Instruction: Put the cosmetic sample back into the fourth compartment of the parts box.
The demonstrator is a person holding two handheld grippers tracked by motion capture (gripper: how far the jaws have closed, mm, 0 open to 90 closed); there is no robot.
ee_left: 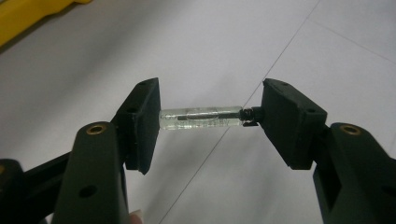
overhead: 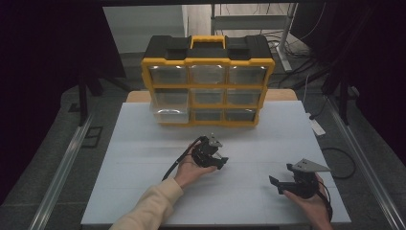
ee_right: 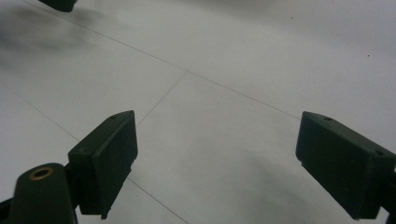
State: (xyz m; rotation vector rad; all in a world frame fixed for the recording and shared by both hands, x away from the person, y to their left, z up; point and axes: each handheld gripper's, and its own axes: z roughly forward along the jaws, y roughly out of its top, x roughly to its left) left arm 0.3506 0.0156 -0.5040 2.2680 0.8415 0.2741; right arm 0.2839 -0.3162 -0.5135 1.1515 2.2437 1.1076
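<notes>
Left gripper view shows the left gripper jaws pinching a clear vial.

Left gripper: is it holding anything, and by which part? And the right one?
The left gripper holds a small clear vial lengthwise, by its two ends. The right gripper is open and holds nothing.

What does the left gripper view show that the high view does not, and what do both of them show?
The left gripper view alone shows a small clear vial with a dark cap, held end to end between the jaws of the left gripper. The high view alone shows the whole yellow and black drawer organizer, with its lower left drawer pulled out, and the right gripper with its jaws apart. Both show the left gripper and the white table.
</notes>
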